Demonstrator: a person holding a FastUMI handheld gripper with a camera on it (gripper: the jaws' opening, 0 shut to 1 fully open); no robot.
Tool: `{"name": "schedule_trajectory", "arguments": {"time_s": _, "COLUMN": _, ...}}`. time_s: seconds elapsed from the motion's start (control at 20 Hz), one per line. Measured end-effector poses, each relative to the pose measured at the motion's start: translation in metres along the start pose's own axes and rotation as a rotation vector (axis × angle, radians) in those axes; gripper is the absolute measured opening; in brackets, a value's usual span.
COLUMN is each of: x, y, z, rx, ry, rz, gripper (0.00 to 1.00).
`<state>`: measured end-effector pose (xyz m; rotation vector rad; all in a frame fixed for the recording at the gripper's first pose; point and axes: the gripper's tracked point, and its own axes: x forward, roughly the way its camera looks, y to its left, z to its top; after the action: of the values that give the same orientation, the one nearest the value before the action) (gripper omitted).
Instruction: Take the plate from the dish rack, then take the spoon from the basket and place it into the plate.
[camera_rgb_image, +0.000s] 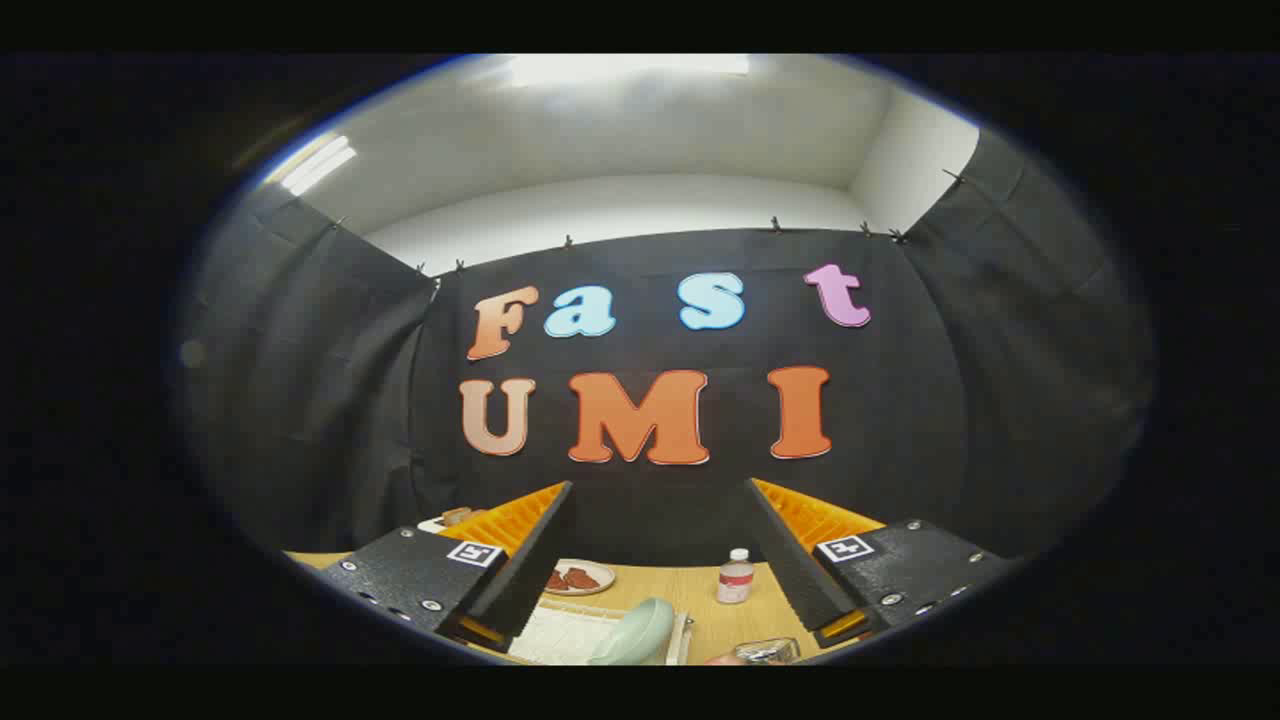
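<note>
My gripper (660, 545) is open, its two fingers spread wide and raised well above the wooden table (700, 590). Nothing sits between the fingers. Below and between them a pale green plate (635, 632) stands on edge in a white dish rack (565, 635). A glimpse of a shiny wire basket (768, 651) shows just right of the rack, close under the right finger; its contents are hidden.
Farther back on the table lies a small plate with reddish-brown food (578, 578), and a small white bottle with a pink label (736, 577) stands to its right. The black cloth wall closes the table's far side.
</note>
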<state>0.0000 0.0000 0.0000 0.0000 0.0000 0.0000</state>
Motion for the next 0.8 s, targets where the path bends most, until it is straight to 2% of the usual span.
{"name": "schedule_trajectory", "arguments": {"time_s": 0.3, "x": 0.003, "y": 0.018, "z": 0.006, "rx": 0.010, "ry": 0.016, "rz": 0.049, "gripper": 0.98}}
{"name": "schedule_trajectory", "arguments": {"time_s": 0.8, "x": 0.003, "y": 0.025, "z": 0.010, "rx": 0.014, "ry": 0.026, "rz": 0.073, "gripper": 0.98}}
